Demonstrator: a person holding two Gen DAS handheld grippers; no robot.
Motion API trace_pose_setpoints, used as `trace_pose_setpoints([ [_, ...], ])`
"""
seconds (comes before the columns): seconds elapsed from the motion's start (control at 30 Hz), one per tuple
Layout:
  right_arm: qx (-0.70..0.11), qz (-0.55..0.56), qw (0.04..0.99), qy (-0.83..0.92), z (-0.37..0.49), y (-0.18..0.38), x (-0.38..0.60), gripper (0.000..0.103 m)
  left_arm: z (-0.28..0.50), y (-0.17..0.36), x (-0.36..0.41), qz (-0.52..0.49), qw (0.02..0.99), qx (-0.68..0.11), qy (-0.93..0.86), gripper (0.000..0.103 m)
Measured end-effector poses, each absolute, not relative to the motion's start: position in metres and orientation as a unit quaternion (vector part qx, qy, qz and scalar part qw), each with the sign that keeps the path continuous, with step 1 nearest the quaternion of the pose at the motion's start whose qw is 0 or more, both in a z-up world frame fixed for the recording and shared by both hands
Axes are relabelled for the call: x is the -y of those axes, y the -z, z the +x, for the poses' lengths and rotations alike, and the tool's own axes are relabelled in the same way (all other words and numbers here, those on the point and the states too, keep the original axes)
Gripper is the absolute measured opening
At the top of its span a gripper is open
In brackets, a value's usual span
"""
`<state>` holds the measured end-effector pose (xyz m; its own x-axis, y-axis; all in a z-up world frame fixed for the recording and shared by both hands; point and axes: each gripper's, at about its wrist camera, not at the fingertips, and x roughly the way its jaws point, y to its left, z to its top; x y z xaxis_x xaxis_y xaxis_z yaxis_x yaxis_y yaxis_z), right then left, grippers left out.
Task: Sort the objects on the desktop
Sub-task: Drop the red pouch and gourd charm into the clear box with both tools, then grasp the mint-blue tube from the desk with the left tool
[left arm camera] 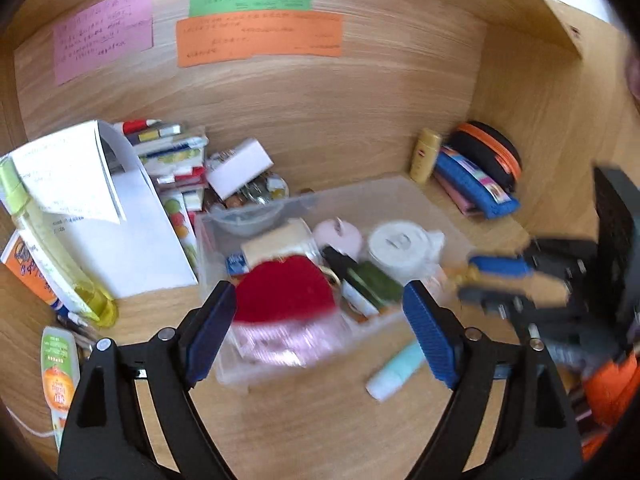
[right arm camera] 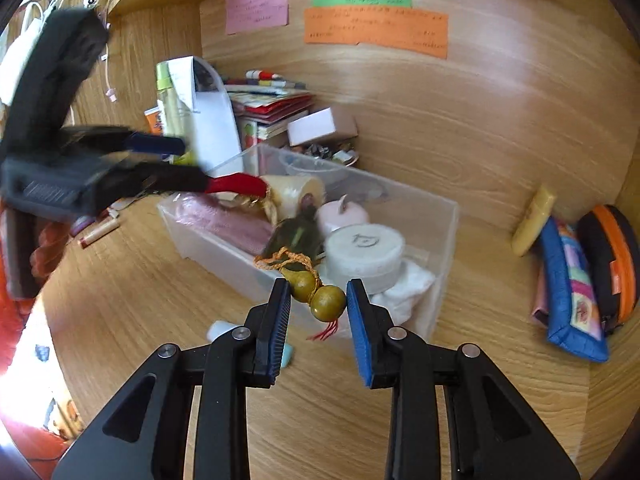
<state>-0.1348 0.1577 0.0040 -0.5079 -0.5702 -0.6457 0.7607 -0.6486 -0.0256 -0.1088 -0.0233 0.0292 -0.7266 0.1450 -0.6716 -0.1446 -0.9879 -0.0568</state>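
Right wrist view: right tool (right arm camera: 318, 306) brackets an olive-brown wooden gourd charm (right arm camera: 320, 294) over the clear plastic bin (right arm camera: 440, 216), fingers apart; left tool (left arm camera: 320, 328) gapes wide, blurred.

I see a matt wood-grain desk (right arm camera: 360, 420) under a clear, frosted plastic bin (right arm camera: 444, 220). My gripper pads (right arm camera: 362, 332) look ribbed blue rubber on matt black plastic arms. The gourd (right arm camera: 328, 302) is glossy, smooth wood; the notes (right arm camera: 376, 30) are matt paper.
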Motion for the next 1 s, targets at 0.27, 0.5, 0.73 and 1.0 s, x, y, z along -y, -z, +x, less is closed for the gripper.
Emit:
trace_pose_setpoints([
  [0.27, -0.147, 0.320, 0.363, 0.863, -0.164, 0.004, -0.164, 0.021, -0.087, 0.003, -0.007, -0.405, 0.116, -0.025, -0.907, 0.085],
  [0.5, -0.135, 0.332, 0.359, 0.862, -0.172, 0.012, -0.170, 0.021, -0.102, 0.043, -0.029, -0.455, 0.142, -0.032, -0.879, 0.085],
  [0.73, -0.135, 0.325, 0.365, 0.862, -0.164, 0.008, -0.173, 0.021, -0.125, 0.066, -0.040, -0.485, 0.156, -0.026, -0.860, 0.068],
  [1.0, -0.144, 0.293, 0.369, 0.870, -0.144, -0.002, -0.179, 0.052, -0.129, 0.071, -0.043, -0.481, 0.148, -0.016, -0.864, 0.059],
])
